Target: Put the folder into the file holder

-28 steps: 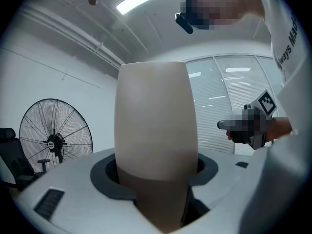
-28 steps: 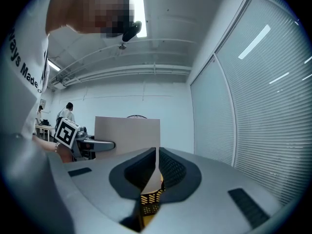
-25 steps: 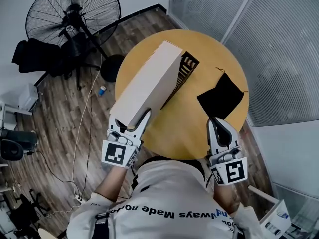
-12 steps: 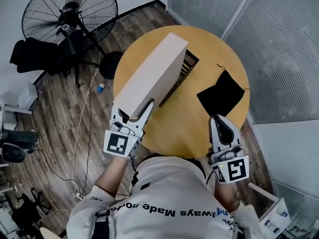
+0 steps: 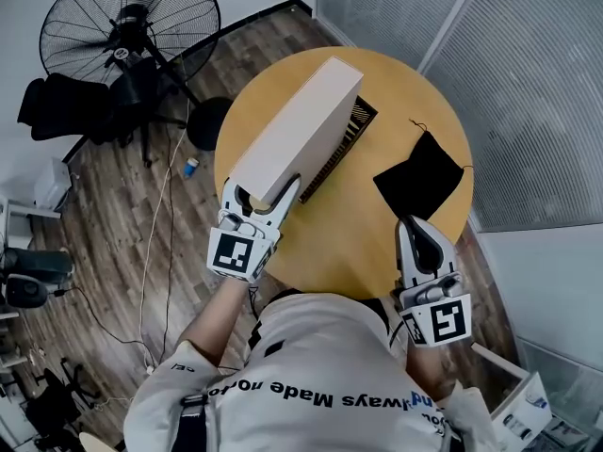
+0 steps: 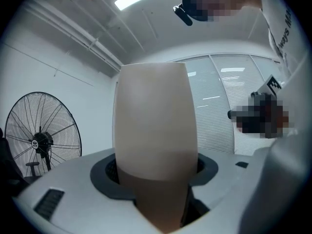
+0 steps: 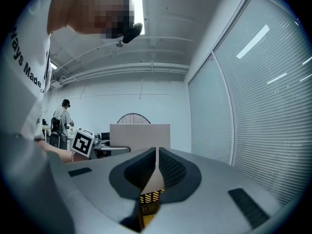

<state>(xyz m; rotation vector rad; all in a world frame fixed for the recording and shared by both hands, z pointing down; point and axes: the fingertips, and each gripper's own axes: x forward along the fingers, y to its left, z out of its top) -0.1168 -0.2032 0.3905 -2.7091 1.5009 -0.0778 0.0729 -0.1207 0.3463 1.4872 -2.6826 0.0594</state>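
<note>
A thick beige folder [image 5: 301,130] hangs tilted over the round wooden table [image 5: 358,243], with its near end between the jaws of my left gripper [image 5: 266,192], which is shut on it. In the left gripper view the folder [image 6: 155,130] fills the gap between the jaws. The black mesh file holder [image 5: 345,145] lies under the folder's right side and only a strip of it shows. My right gripper [image 5: 413,226] is shut and holds nothing, at the table's near right edge. From the right gripper view the folder [image 7: 140,134] shows end-on.
A black cloth pouch [image 5: 419,182] lies on the table just beyond the right gripper. A large floor fan [image 5: 122,26] and a black chair stand off the table at the far left. Cables run over the wooden floor. Glass walls with blinds close the right side.
My left gripper has carried the folder to the right and away from me, so it now covers more of the file holder. The right gripper has stayed put.
</note>
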